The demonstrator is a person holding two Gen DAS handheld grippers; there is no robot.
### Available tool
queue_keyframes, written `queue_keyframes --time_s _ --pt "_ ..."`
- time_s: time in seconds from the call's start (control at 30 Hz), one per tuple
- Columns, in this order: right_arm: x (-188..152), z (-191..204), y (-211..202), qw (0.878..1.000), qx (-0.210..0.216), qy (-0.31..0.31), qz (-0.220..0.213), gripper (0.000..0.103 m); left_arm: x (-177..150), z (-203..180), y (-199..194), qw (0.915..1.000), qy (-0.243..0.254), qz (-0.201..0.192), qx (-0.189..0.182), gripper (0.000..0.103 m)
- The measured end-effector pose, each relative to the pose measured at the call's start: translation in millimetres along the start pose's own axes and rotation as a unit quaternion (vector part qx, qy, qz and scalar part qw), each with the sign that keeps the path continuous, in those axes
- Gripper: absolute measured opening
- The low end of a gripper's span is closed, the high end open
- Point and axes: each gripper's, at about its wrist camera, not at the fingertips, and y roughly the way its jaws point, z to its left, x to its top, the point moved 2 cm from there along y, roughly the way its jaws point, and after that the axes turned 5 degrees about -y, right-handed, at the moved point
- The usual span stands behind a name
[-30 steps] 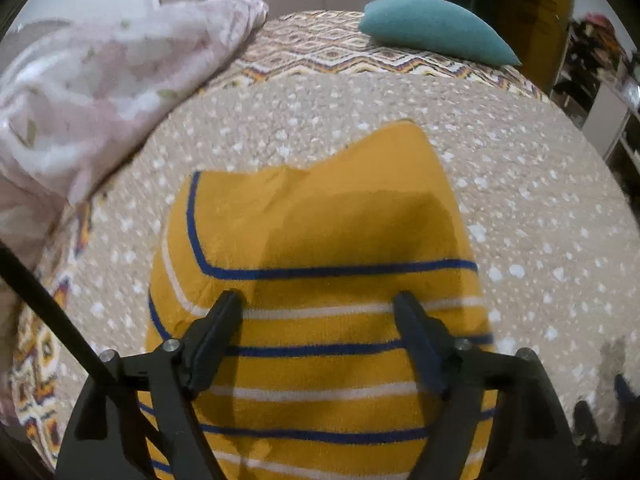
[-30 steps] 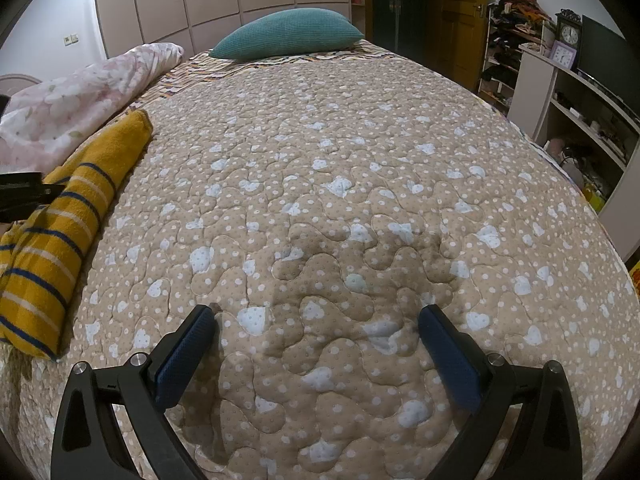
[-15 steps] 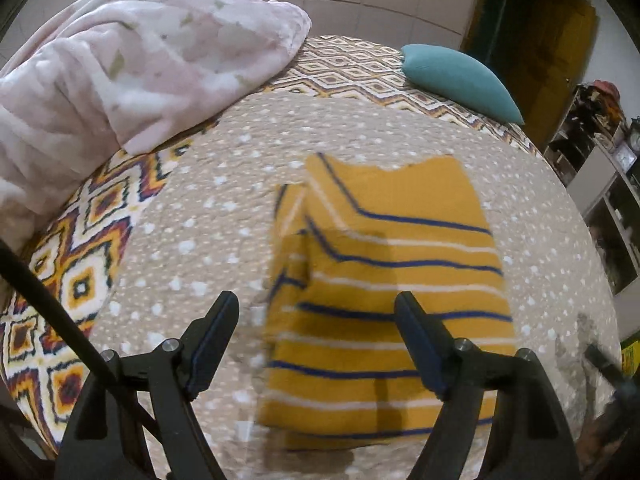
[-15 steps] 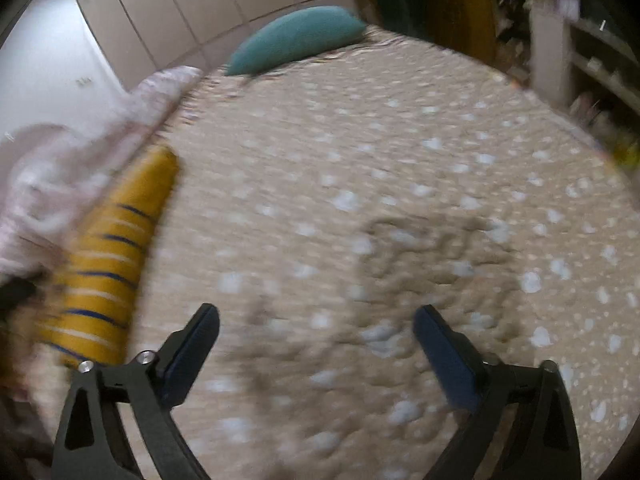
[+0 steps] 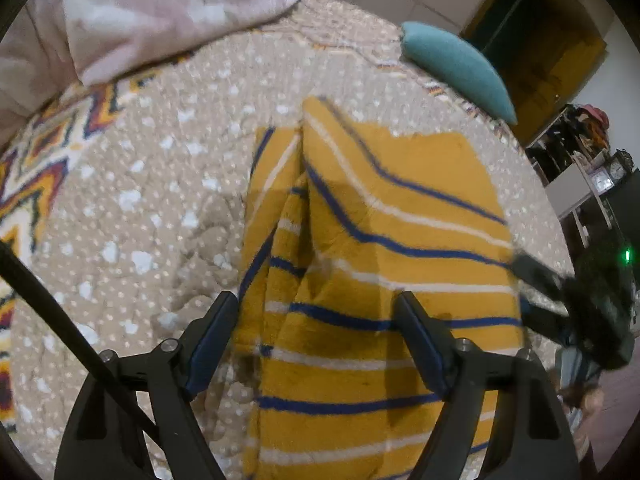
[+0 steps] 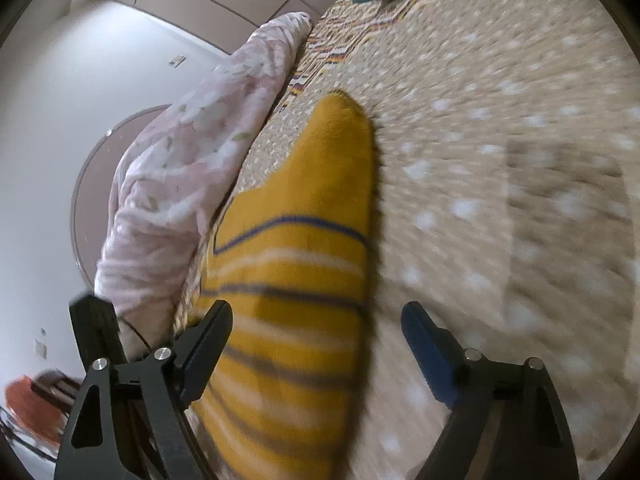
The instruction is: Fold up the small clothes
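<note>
Two tongs in play, both over the bed. Yellow striped garment (image 5: 384, 280) lies partly folded on the dotted quilt (image 5: 152, 208), one side panel already turned in along a lengthwise crease; pink blanket (image 5: 168, 8) heaped beyond it, teal pillow (image 5: 456, 64) near the head of the bed.

Left tongs (image 5: 316, 344): jaws wide apart, straddling the near part of the garment from above, pads not pressing on cloth as far as the view shows. Nothing held.

Right tongs (image 6: 316, 344): jaws have just been closing but stand well apart; the garment's right-hand edge sits between them, no pad visibly on it. Right view is smeared, so contact cannot be ruled out with certainty.

Judgement: step in hand is taking hold of the near end for the next fold.

Notes for doing it well:
- Pinch both layers at the folded side, or the turned-in panel will slide open.
- Take the two near corners level with each other, so the stripes line up.
- Lift only enough to clear the quilt; thick soft knit will sag and drag.
- Lay it down away from the blanket.
</note>
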Motion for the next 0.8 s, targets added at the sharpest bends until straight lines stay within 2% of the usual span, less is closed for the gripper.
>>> queue_keyframes --time_s 0.03,0.07,0.1,0.13,0.17,0.23,0.37,0.4,0.43,0.5,0.53,0.57,0.67,0.73,0.8 --pt "3.7 0.2 13.7 1.000 0.005 0.011 0.009 0.064 -1.5 0.3 3.8 1.0000 -0.006 0.006 0.000 0.075" --pt "5.4 -0.9 21.1 1.000 0.010 0.023 0.017 0.062 -2.5 -1.3 4.6 0.9999 -0.013 0.005 -0.005 0.069" --pt "8.8 -3.0 23.3 0.999 0.019 0.033 0.019 0.057 -4.0 -4.3 2.9 0.9998 -0.017 0.002 -0.013 0.055" --pt "11.3 -3.1 21.1 0.998 0.035 0.039 0.022 0.047 -5.1 -11.4 -0.8 0.9997 -0.016 -0.001 -0.017 0.048" --pt "12.8 -3.1 13.7 0.997 0.055 0.041 0.020 0.043 -5.8 -18.7 -4.3 0.9997 -0.011 -0.005 -0.019 0.045" --pt "16.5 -2.5 -6.1 0.996 0.077 0.038 0.010 0.039 -5.8 -35.3 -9.3 0.9993 0.004 -0.007 -0.037 0.035" --pt "21.0 -7.7 -68.0 0.998 0.052 0.015 -0.042 0.039 -10.4 -81.5 -10.5 0.9956 0.024 -0.001 -0.091 0.032" --pt "22.3 -12.2 -79.0 0.998 0.031 0.012 -0.051 0.040 -11.8 -88.2 -6.4 0.9953 0.023 0.003 -0.094 0.035" --pt "24.2 -17.7 -86.1 0.998 -0.005 0.006 -0.058 0.042 -13.5 -93.7 0.5 0.9954 0.022 0.010 -0.093 0.037" --pt "23.9 -34.2 -90.4 0.995 -0.090 0.000 -0.048 0.051 -19.2 -99.9 20.3 0.9978 0.018 0.021 -0.060 0.043" --pt "21.5 -40.3 -91.6 0.992 -0.120 -0.001 -0.039 0.051 -23.0 -101.1 26.2 0.9985 0.016 0.022 -0.047 0.046" --pt "17.4 -43.4 -101.4 0.990 -0.131 -0.003 -0.050 0.051 -25.6 -100.3 26.3 0.9987 0.012 0.019 -0.045 0.047" --pt "7.9 -22.0 -135.2 0.986 -0.126 -0.036 -0.102 0.051 -35.5 -90.6 15.4 0.9984 -0.010 0.017 -0.052 0.049" --pt "0.0 2.5 -148.1 0.987 -0.093 -0.068 -0.115 0.051 -42.1 -80.6 5.5 0.9976 -0.033 0.015 -0.059 0.050" --pt "-12.0 22.4 -145.9 0.990 -0.039 -0.089 -0.101 0.051 -52.0 -73.0 -6.9 0.9976 -0.044 0.007 -0.054 0.050"
